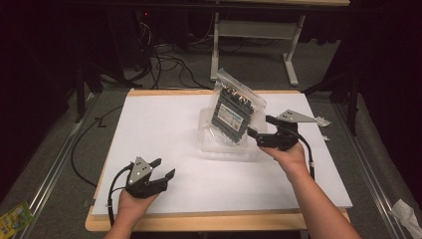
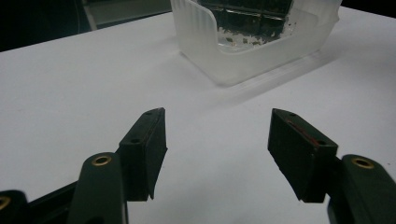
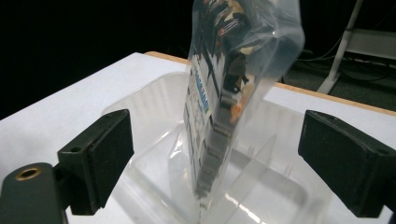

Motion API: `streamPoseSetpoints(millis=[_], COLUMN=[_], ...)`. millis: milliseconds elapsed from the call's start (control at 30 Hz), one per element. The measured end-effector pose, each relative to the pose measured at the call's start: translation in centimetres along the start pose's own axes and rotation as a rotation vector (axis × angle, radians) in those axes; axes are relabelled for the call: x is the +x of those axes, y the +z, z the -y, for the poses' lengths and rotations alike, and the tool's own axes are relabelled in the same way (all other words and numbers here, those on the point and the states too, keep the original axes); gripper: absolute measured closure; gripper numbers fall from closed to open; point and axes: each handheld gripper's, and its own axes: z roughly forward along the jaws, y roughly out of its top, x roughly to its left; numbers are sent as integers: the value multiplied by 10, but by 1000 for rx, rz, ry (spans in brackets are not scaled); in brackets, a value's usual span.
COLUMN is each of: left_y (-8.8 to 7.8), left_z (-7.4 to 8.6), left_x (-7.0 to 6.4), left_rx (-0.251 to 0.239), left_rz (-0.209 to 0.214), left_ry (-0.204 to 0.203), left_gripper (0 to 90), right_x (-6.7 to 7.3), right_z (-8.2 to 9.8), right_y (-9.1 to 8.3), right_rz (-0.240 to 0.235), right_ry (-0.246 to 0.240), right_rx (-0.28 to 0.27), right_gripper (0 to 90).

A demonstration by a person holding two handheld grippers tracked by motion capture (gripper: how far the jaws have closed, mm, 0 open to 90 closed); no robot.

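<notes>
Bag (image 1: 234, 112) of clear plastic, one only, stands on its lower edge inside one clear plastic tub (image 1: 215, 144) near the middle of the white board (image 1: 164, 129). Long axis runs up and down; the sealed top leans toward the far left in the high view. Dark flat parts with a pale label sit inside the bag; what they are cannot be told. Right gripper view: bag (image 3: 229, 88) rises edge-on between the two jaws, its foot down in the tub (image 3: 149, 112).

Right gripper (image 1: 263, 130), held in the right hand (image 1: 287, 155), sits just right of the tub, jaws spread wide, neither pad touching the bag.

Left gripper (image 1: 161, 169), in the left hand (image 1: 130, 201), is low over the near left part of the board, well apart from the tub. Jaws parted, nothing between them. Left gripper view: tub (image 2: 243, 51) at the far end, ribbed wall facing the camera.

Two grippers, two hands, one tub, one bag.
</notes>
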Motion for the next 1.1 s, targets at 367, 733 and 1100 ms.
streamPoseSetpoints(millis=[367,733,1100], left_y=[2,7,12], left_z=[0,-1,0], left_x=[-5,-11,-19], left_rx=[17,28,43], left_rz=[18,37,67], left_ry=[12,32,17], left_gripper=[373,363,332], right_x=[9,19,15], right_z=[41,117,119], right_y=[-58,-110,-97], right_rz=[2,62,45], right_ry=[-9,18,-7], right_rx=[-26,-41,-19], right_gripper=[68,129,129])
